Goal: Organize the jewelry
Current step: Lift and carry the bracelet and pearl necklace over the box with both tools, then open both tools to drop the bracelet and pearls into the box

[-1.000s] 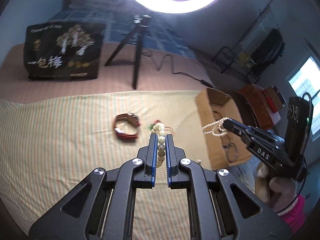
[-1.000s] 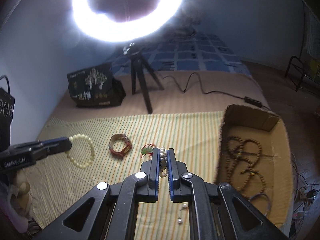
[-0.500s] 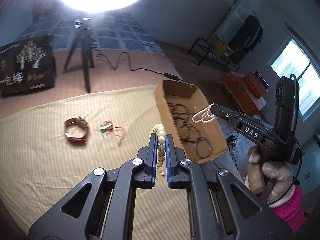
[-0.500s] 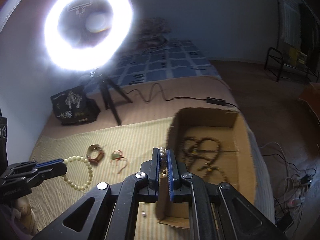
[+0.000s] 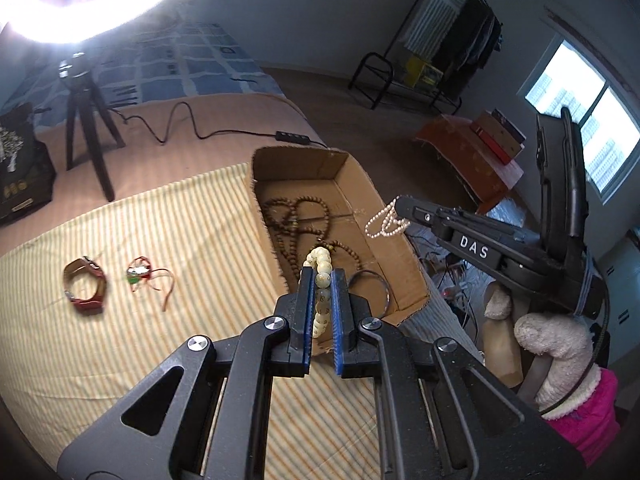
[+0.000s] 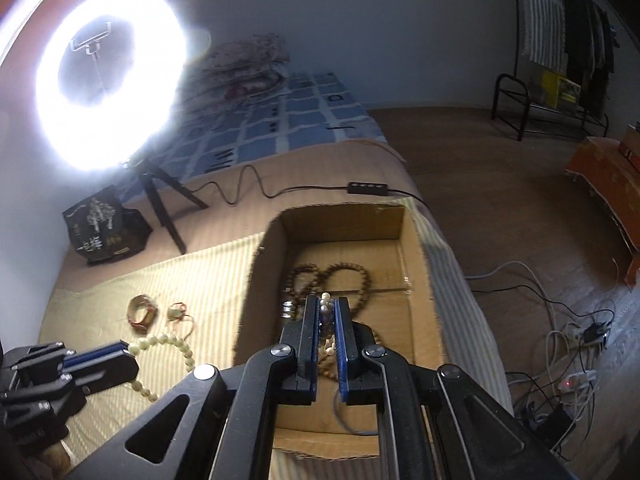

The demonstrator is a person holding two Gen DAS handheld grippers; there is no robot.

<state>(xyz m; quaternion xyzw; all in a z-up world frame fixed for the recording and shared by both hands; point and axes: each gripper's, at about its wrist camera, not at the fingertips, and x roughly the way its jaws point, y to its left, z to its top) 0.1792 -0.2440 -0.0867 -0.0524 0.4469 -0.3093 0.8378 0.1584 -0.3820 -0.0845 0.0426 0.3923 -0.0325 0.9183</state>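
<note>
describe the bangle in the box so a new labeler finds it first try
Start at the open cardboard box standing at the edge of the striped cloth. Look at its near end, just beyond the left gripper, which is shut on the cream bead bracelet. The thin metal bangle lies there: a plain smooth hoop, unlike the dark wooden bead strings beside it.

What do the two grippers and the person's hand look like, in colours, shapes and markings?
Both grippers are black with blue pads on two flat, straight fingers and silver round bolts on the linkage. The left gripper shows triangular cut-outs in its frame. The right gripper carries white letters "DAS" on its side and a thin black cable behind. The hand wears a cream fuzzy glove with a pink sleeve.
</note>
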